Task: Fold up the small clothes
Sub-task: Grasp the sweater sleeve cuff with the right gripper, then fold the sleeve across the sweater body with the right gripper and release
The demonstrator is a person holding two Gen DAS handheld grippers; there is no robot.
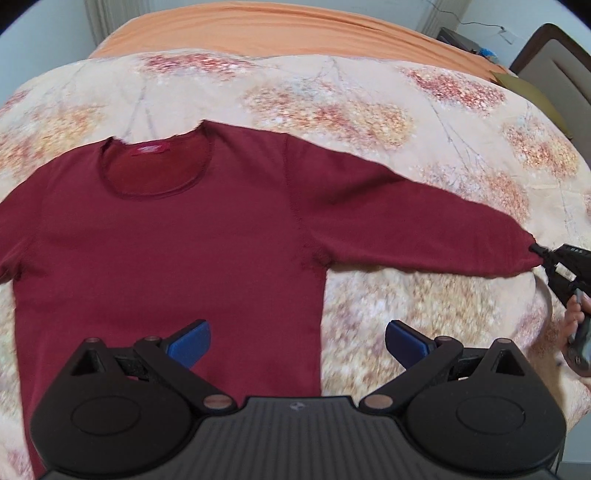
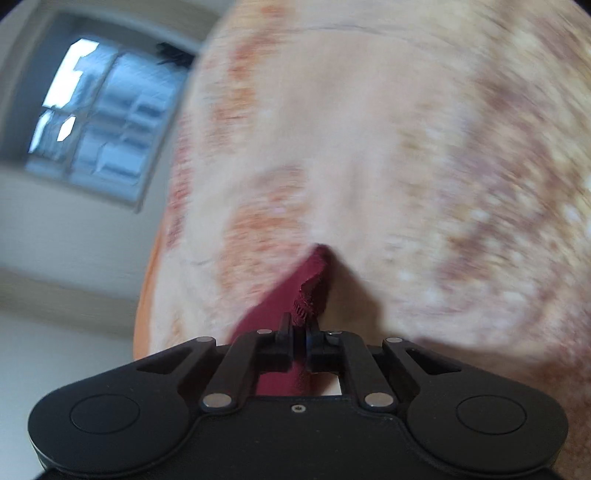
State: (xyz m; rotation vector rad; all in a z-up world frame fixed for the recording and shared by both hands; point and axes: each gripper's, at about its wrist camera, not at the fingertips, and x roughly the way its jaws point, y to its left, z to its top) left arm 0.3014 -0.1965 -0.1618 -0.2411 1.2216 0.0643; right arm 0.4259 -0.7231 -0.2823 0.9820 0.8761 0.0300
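A dark red long-sleeved sweater [image 1: 166, 236] lies flat, front up, on a floral bedspread [image 1: 332, 96], neckline toward the far side. Its right-hand sleeve [image 1: 406, 221] stretches out to the right edge of the left wrist view. My left gripper [image 1: 297, 343] hovers open above the sweater's lower right side, blue pads wide apart with nothing between them. My right gripper [image 1: 543, 256] is shut on the sleeve's cuff. In the right wrist view the right gripper [image 2: 301, 325] pinches the crumpled red cuff [image 2: 310, 295] between its closed jaws.
An orange sheet [image 1: 295, 33] covers the bed's far end. A chair [image 1: 554, 70] and a dark bedside stand [image 1: 458, 38] sit at the back right. A hand [image 1: 572, 317] holds the right gripper's handle. A window [image 2: 103, 114] shows in the right wrist view.
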